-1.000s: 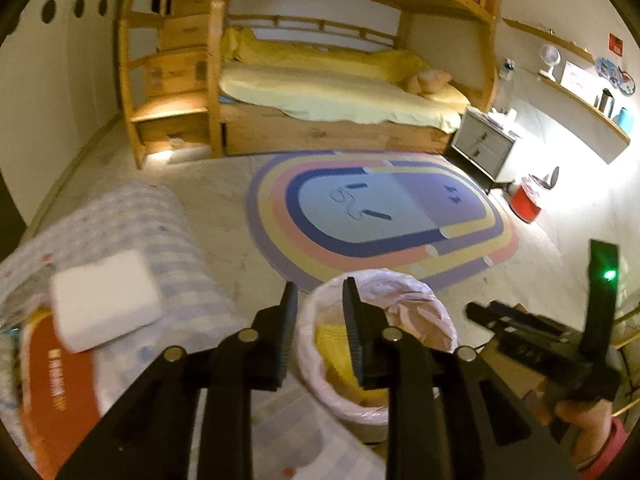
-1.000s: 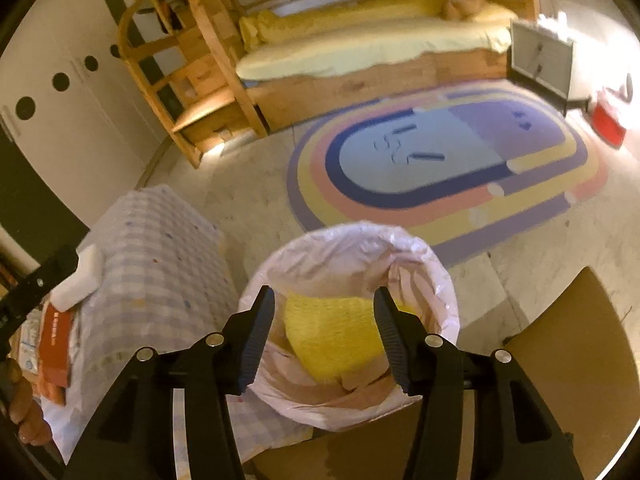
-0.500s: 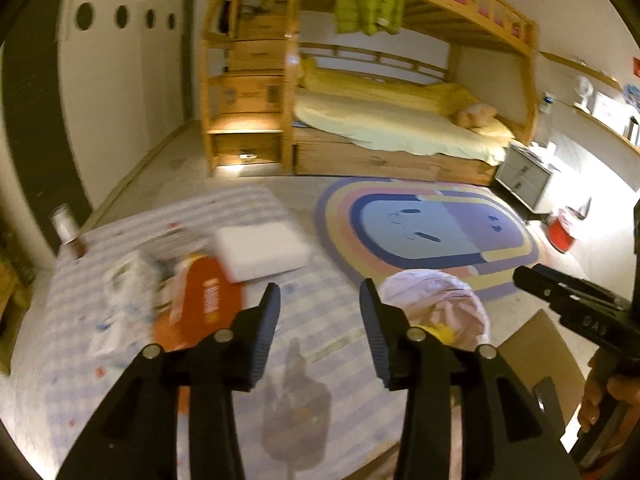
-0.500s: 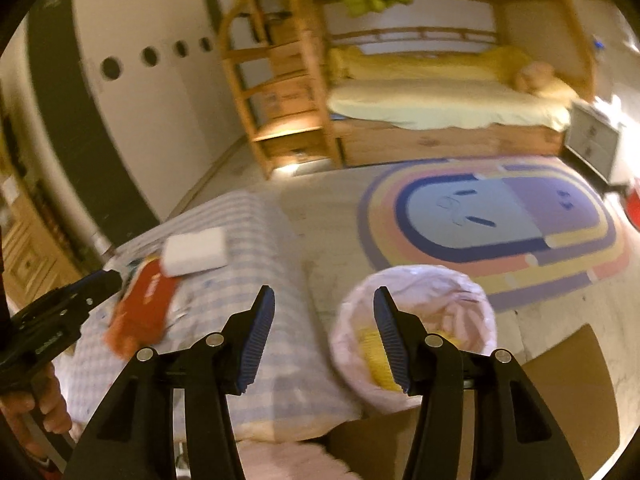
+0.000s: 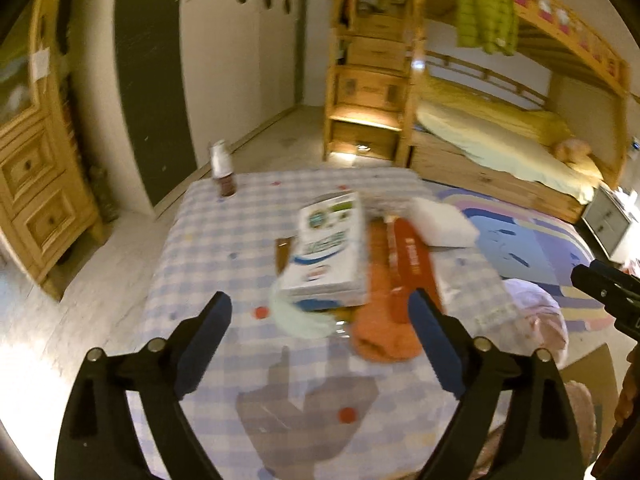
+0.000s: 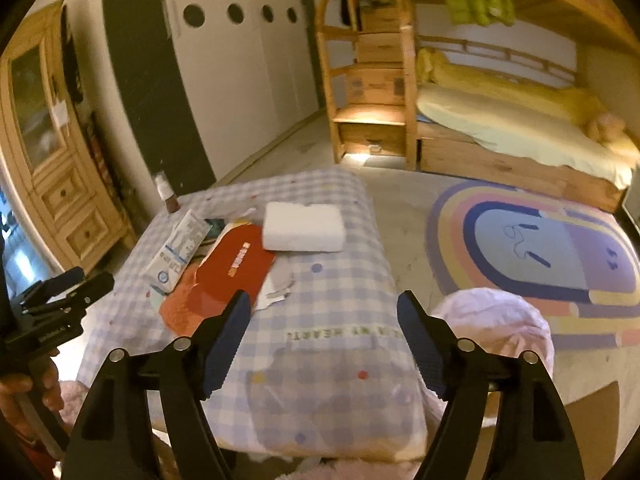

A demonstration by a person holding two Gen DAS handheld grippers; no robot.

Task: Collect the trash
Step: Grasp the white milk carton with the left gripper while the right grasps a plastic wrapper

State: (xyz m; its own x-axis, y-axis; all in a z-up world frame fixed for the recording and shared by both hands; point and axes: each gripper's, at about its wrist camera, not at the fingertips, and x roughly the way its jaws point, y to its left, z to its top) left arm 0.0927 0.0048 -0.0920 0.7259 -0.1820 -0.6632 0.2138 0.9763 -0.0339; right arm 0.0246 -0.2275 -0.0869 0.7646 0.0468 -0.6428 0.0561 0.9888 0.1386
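A checked worktop (image 6: pixel 340 300) filled the frame's centre, the lined bin (image 6: pixel 496 320) at its lower right edge. Trash lay clustered at centre left: a white foam block (image 6: pixel 303 227), touching a red packet (image 6: pixel 236 268), an orange cloth (image 5: pixel 384 320) beneath and a white carton (image 5: pixel 328 260) beside them. Both the left gripper (image 5: pixel 320 340) and right gripper (image 6: pixel 324 332) hovered above, fingers wide apart, holding nothing.

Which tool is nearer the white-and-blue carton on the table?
Left. The left tool hangs open just in front of the white-and-blue carton; the right tool is open farther off, toward the bin side.
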